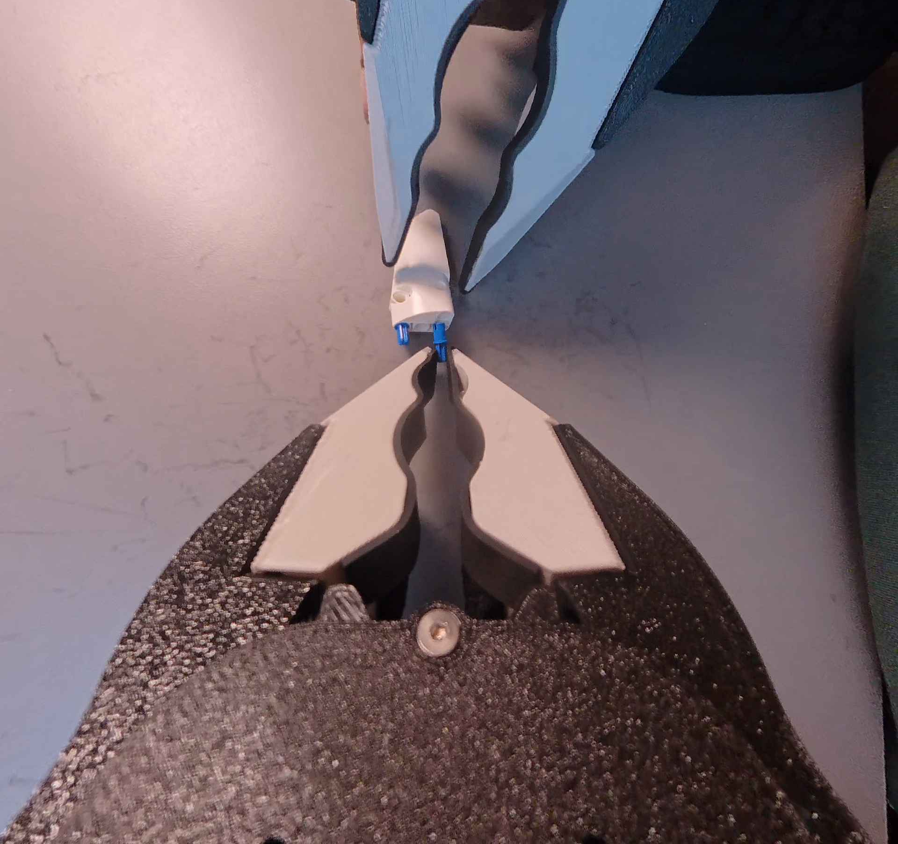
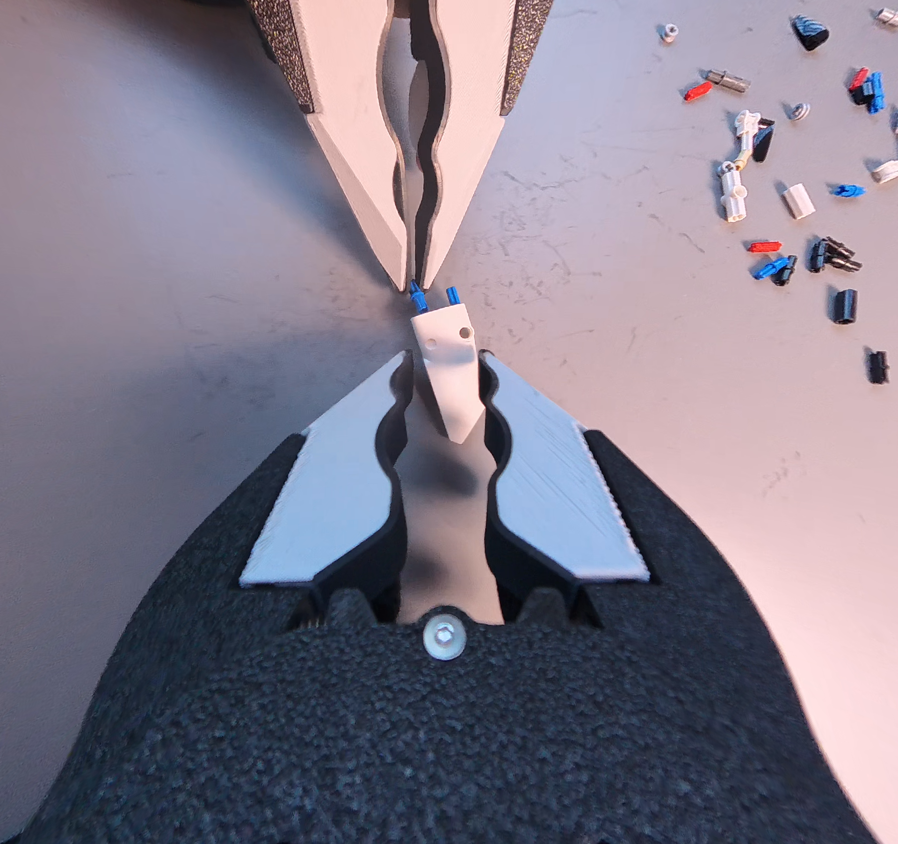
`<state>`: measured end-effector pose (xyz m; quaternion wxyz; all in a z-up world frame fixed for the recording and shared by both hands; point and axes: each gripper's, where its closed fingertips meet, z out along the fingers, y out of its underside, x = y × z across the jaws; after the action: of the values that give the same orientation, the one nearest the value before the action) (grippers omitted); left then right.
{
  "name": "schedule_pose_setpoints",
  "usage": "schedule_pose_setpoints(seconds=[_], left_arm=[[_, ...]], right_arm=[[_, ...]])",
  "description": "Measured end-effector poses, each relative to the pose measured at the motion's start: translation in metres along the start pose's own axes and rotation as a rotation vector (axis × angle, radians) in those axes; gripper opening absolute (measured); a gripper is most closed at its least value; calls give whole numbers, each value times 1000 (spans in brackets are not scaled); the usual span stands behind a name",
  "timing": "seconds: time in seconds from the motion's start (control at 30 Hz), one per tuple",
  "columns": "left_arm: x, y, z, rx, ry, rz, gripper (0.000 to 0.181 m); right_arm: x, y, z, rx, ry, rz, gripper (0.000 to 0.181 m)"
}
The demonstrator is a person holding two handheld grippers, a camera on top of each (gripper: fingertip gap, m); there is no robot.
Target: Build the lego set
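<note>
Lego white wedge piece point(image 2: 449, 378) hangs above the grey table point(image 2: 146, 286), long axis running along the right gripper point(image 2: 446, 359), whose fingers clamp its narrow half; pointed tip faces back toward that gripper's body, wide end w/ two blue pins point(image 2: 452, 294) faces the left gripper point(image 1: 441, 353). Left fingers pinch one blue pin point(image 1: 440, 334), prob. firmly. Loose pieces point(image 2: 797, 179) lie scattered at far right.

Left gripper point(image 1: 441, 353): speckled black body, beige wavy-edged fingers, silver screw point(image 1: 440, 634). Right gripper point(image 2: 446, 359): black body, pale blue-grey fingers.
</note>
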<state>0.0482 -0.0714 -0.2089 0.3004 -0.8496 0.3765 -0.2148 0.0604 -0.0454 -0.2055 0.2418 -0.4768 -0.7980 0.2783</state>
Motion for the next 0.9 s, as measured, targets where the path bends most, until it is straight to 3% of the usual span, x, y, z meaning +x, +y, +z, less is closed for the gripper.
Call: schedule_pose_setpoints(seconds=[0.33, 0.57, 0.9], left_arm=[[0, 1, -1, 9, 3, -1, 4], [2, 3, -3, 33, 21, -18, 4], [3, 2, -2, 48, 18, -17, 4]], right_arm=[[5, 6, 5, -49, -145, -25, 44], [-2, 2, 9, -24, -192, -37, 23], [-2, 2, 9, -32, -139, -17, 23]])
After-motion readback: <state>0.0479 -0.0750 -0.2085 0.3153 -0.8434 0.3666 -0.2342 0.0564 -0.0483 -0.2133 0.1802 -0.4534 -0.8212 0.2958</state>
